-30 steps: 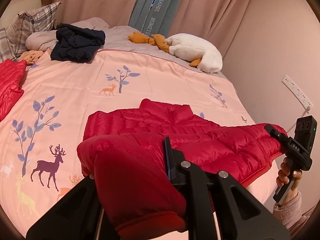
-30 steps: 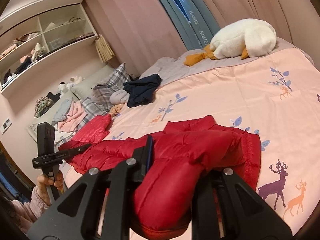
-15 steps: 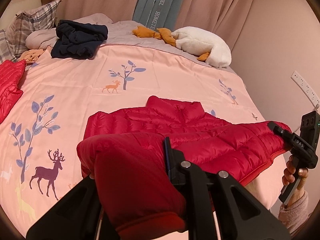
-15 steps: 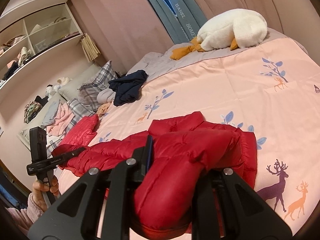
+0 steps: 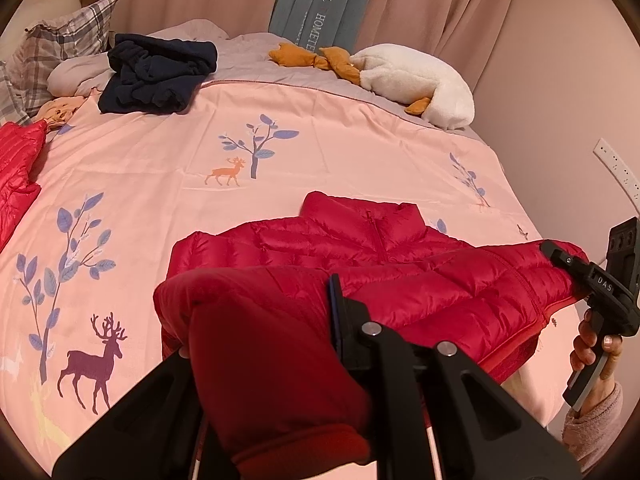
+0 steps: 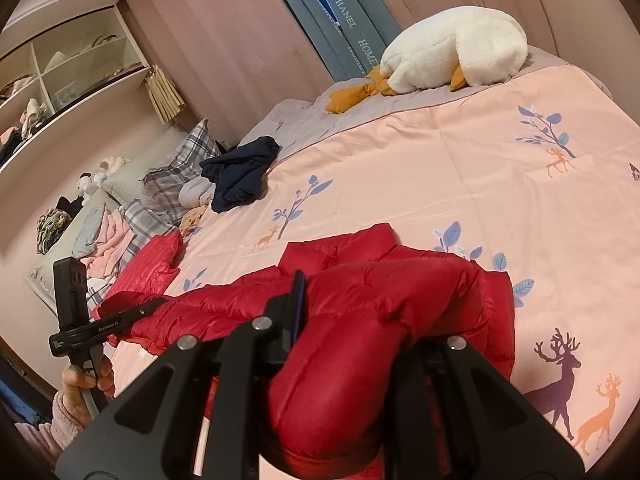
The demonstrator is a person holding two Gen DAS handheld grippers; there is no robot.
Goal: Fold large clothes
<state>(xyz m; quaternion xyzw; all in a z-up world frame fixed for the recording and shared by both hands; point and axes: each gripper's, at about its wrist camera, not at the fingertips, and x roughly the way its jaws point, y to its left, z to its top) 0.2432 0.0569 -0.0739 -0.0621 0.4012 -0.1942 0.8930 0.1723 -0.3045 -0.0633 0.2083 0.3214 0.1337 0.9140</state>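
**Red jacket hoisted by its hem, halfway to a fold**

Seen over a pink deer-print bedspread (image 5: 320, 148): red puffer jacket (image 5: 400, 264) lying front-up near the bed's near edge, collar aimed away toward the curtains, lower part lifted clear of the cover. Held at two corners of the bottom end — left gripper (image 5: 264, 344) clamped shut on a thick wad of padded fabric that bulges between its fingers, right gripper (image 6: 352, 344) likewise closed on the opposite corner, quilting spilling over its frame. Spread well apart, apparently to keep the hem taut and level so the lower half can be carried up over the chest in one even fold. Long axis running from hem at the grippers to collar farther up the bed; upper body and collar resting flat on the cover, evidently as an anchor for the fold line. Elsewhere on the bed, well apart from the work: crumpled navy garment (image 5: 156, 76) near plaid pillows (image 5: 60, 44), white plush goose (image 5: 416, 84) by the far wall, second red garment (image 5: 16, 168) at the left edge.
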